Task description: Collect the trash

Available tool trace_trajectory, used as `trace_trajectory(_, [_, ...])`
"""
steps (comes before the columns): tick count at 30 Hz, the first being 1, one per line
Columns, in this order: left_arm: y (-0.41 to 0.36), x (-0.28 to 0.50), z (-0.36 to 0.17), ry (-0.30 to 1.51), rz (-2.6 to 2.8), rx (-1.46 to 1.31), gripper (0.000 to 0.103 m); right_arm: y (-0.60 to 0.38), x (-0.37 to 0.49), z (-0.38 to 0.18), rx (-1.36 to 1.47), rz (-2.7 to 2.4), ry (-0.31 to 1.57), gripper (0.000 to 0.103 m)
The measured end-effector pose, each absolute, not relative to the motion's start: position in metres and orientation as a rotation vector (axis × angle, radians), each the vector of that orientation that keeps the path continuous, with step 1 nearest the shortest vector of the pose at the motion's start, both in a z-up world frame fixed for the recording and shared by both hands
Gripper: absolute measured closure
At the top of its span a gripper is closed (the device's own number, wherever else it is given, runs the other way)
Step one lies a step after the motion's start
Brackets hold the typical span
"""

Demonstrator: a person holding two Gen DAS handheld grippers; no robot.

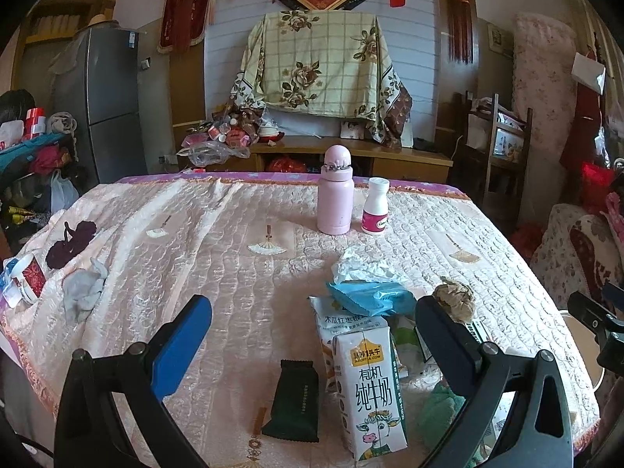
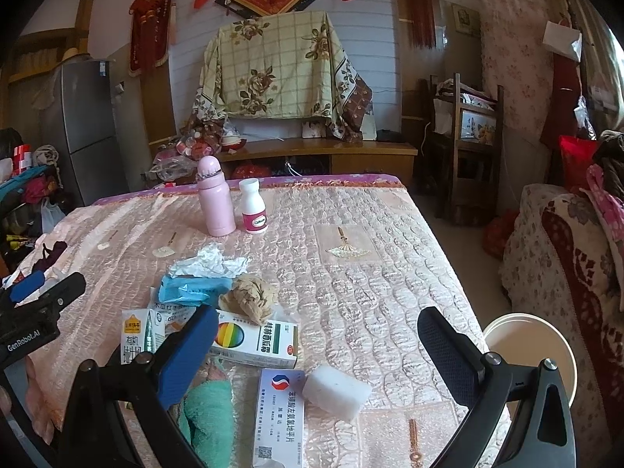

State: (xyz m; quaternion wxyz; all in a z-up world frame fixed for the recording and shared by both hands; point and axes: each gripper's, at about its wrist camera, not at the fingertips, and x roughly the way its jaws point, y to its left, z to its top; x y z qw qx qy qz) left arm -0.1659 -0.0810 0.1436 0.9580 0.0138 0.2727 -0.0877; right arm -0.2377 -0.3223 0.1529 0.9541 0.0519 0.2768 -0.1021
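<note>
A heap of trash lies on the pink quilted table (image 1: 218, 257): a milk carton (image 1: 370, 390), a dark green wrapper (image 1: 294, 401), a blue wrapper (image 1: 370, 296), white crumpled tissue (image 1: 362, 267) and a brown paper ball (image 1: 456, 298). My left gripper (image 1: 312, 323) is open and empty above the carton and wrapper. In the right wrist view my right gripper (image 2: 318, 331) is open and empty over a rainbow medicine box (image 2: 253, 341), a white foam block (image 2: 337, 390), a flat pill box (image 2: 279, 417) and the brown ball (image 2: 249, 296).
A pink bottle (image 1: 334, 191) and a white pill bottle (image 1: 375, 206) stand at the table's far side. A grey cloth (image 1: 82, 292) and a red-white cup (image 1: 27, 279) lie at the left edge. A green cloth (image 2: 210, 413) lies near. A white bin (image 2: 530, 351) stands right of the table.
</note>
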Motion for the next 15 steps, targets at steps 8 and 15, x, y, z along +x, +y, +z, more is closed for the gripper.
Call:
trace_trajectory(8, [-0.0777,-0.1638,0.1414,0.556,-0.172,0.032,0.000,-0.3218,-0.2348,0.1506,0.100,-0.209,0.572,0.000])
trace_trajectory(15, [-0.0725,-0.1605,0.1372,0.568,-0.157,0.036,0.000,-0.3228,-0.2327,0.1451,0.106,-0.208,0.588,0.000])
